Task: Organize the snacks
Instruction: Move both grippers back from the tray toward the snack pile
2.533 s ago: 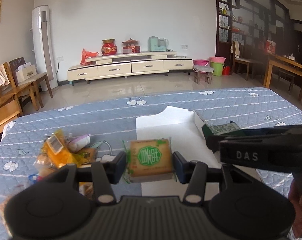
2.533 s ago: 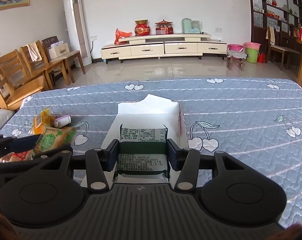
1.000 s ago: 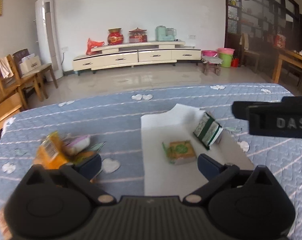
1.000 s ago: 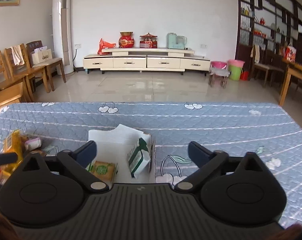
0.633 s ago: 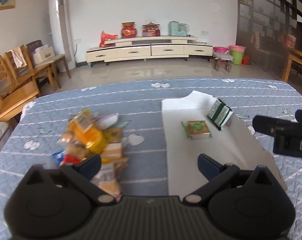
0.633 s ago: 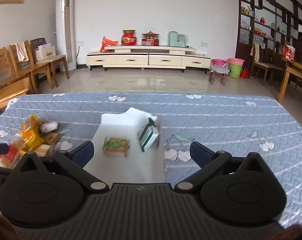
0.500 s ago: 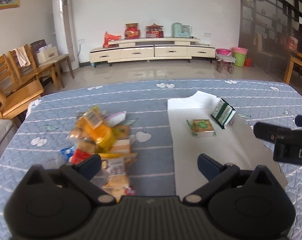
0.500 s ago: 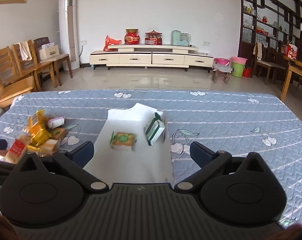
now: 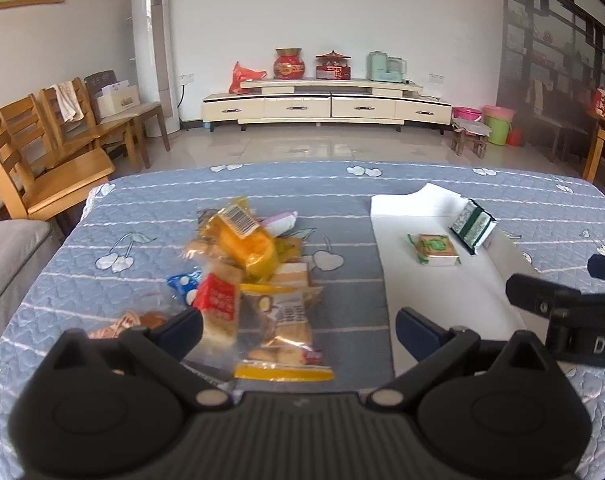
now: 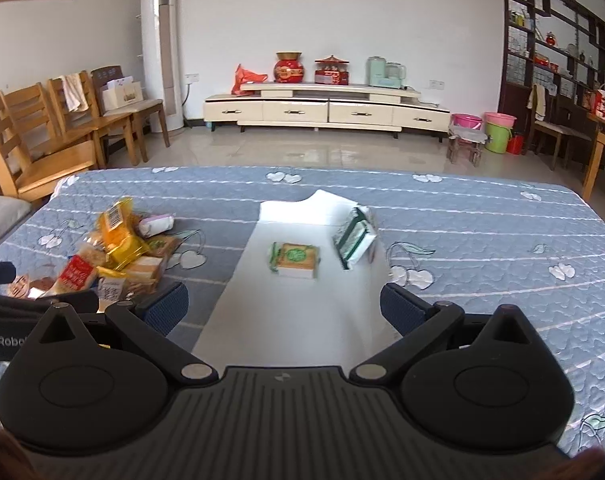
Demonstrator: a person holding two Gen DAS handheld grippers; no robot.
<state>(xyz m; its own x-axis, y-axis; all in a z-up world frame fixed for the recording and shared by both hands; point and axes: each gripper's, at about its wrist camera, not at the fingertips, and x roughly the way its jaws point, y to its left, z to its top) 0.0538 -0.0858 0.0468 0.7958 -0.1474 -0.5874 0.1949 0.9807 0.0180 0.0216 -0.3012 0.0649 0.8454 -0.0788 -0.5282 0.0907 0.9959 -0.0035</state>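
A heap of wrapped snacks (image 9: 258, 276) lies on the blue quilted table, also seen at the left in the right wrist view as the same heap (image 10: 114, 256). To its right stands a shallow white box (image 9: 442, 292) holding a flat green-labelled biscuit pack (image 9: 436, 249) and a dark green pack (image 9: 472, 226) leaning on the box's right wall. My left gripper (image 9: 298, 330) is open, hovering over the near end of the heap. Open too, my right gripper (image 10: 284, 306) hangs above the box's (image 10: 302, 312) near end, with both packs (image 10: 296, 259) (image 10: 352, 237) beyond it.
The table (image 10: 482, 248) has a blue cloth with cherry prints. Wooden chairs (image 9: 42, 156) stand off its left side. Beyond the far edge are tiled floor, a cream TV cabinet (image 10: 326, 110) and a wooden table (image 10: 602, 140) at far right.
Both grippers let go of their packs in the white box, opened and drew back. The left one then swung left over the snack heap.
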